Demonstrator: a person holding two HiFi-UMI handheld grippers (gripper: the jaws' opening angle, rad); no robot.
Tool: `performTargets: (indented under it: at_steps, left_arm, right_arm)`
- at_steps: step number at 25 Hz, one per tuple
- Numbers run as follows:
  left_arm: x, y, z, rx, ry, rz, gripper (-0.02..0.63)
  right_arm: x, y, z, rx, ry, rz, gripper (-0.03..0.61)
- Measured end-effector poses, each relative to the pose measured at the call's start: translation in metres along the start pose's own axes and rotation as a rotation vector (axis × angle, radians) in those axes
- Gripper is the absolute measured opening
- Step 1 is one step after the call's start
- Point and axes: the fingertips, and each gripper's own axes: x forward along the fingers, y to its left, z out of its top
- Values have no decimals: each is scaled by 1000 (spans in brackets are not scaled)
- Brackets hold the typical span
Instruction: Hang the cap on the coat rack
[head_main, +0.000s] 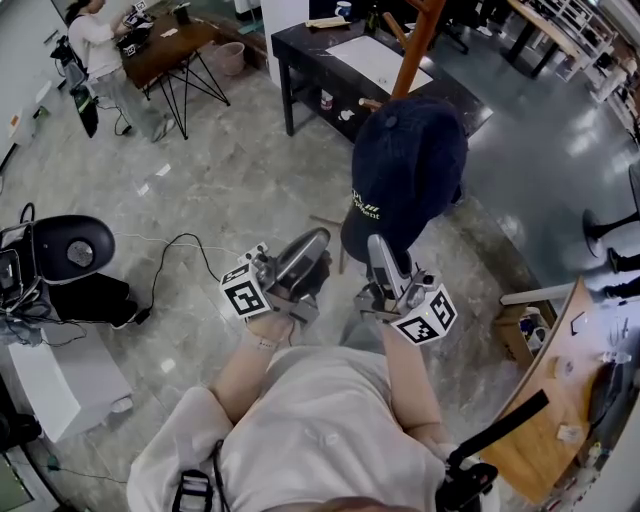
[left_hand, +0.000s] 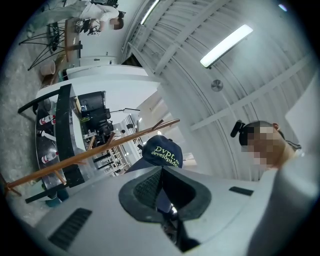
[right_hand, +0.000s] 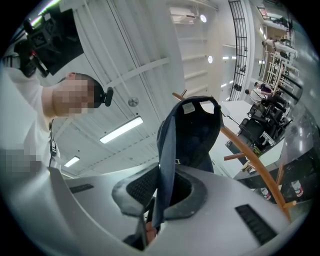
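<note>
The navy cap with pale lettering on its side is held up in the air, crown uppermost. My right gripper is shut on its brim, which runs up between the jaws. The brown wooden coat rack rises just behind the cap, and one of its pegs pokes out beside the crown. In the right gripper view the rack's pole passes behind the cap. My left gripper is shut and holds nothing, its tip just left of the brim. It looks at the cap and the rack's pole.
A dark table with a white sheet stands behind the rack. A wooden desk lies at the lower right. A black stool and cables are at the left. A person stands by a small table at the far left.
</note>
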Motion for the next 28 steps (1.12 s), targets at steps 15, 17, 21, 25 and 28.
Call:
performTargets:
  at_steps: [15, 17, 21, 25, 28]
  left_arm:
    - [159, 74, -13, 11, 40, -29, 8]
    - [190, 85, -20, 15, 45, -32, 8]
    - [250, 112, -31, 22, 45, -26, 8]
    - [285, 129, -38, 38, 41, -18, 8]
    - [305, 135, -42, 55, 27, -9, 8]
  right_arm:
    - [14, -138, 88, -39, -50, 60, 38]
    - [11, -163, 108, -40, -59, 69, 40]
    - [9, -220, 143, -29, -71, 91, 40]
    - [9, -255, 164, -16, -82, 119, 40]
    - [7, -270, 179, -9, -94, 154, 39]
